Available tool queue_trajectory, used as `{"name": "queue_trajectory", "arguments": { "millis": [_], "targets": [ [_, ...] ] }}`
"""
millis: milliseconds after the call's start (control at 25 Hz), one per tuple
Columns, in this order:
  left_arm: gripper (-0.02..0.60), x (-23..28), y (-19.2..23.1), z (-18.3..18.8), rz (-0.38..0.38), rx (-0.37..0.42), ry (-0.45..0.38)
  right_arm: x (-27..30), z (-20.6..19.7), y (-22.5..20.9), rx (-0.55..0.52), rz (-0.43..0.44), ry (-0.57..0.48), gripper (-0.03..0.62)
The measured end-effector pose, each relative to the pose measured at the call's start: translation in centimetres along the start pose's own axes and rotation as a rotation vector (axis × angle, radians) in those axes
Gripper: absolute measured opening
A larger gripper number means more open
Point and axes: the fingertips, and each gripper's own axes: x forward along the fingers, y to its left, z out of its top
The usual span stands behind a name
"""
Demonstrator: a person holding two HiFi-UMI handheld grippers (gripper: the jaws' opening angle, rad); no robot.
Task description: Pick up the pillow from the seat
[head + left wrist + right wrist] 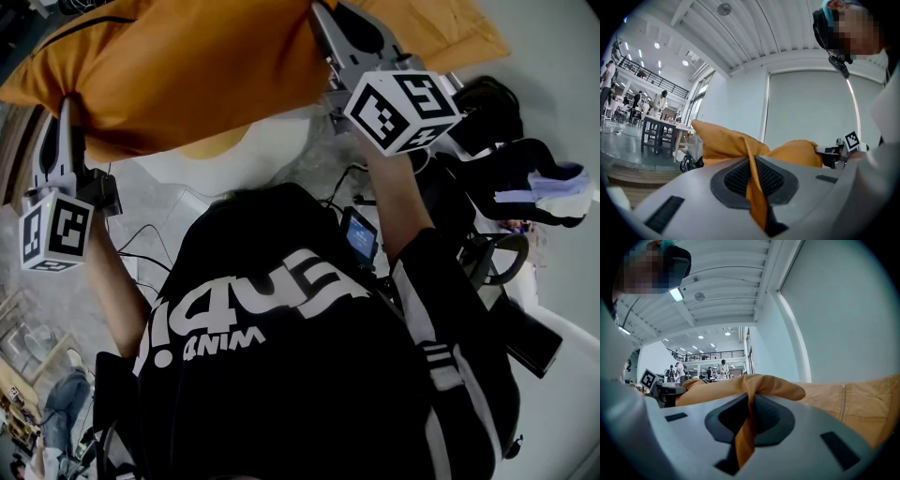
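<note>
1. Orange cloth pillow: fills the far part of the head view from the left edge to the centre. It is held up in front of the person, slung between the two grippers.
2. Left gripper: at the pillow's near-left corner. Its jaws are drawn almost fully together, with a thin fold of the orange cloth pinched between the dark ribbed pads.
3. Right gripper: at the pillow's right end. Its jaws are likewise nearly closed, clamping a narrow pleat of the same cloth.
4. Marker cubes: one on the left gripper, one on the right gripper, both black-and-white.
5. Black shirt: white lettering, fills the near middle. A bare forearm rises from it to each gripper.
6. Second orange cushion: far right, just beyond the right gripper. A seam shows on it in the right gripper view.
7. Small lit screen: right of the shirt, near dark bags.
8. Tables: far left in the left gripper view, with people standing around them.
</note>
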Motion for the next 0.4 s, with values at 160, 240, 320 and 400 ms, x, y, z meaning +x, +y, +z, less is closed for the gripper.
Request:
{"name": "queue_trajectory", "arguments": {
  "millis": [160,240,320,400],
  "targets": [
    [0.028,0.07,0.02,-0.33,0.001,0.000,0.006,0.07,-0.35,-0.11,0.005,0.001,0.005,0.049],
    [0.028,0.17,-0.12,-0.02,0.006,0.013,-0.001,0.00,-0.52,-0.26,0.006,0.001,0.008,0.049],
    [0.028,0.25,-0.14,-0.06,0.003,0.012,0.001,-0.02,-0.51,-0.37,0.005,-0.001,0.010,0.049],
    [0.028,0.28,-0.07,-0.35,-0.004,0.003,0.009,-0.02,-0.44,-0.45,0.005,-0.003,0.011,0.049]
  ]
}}
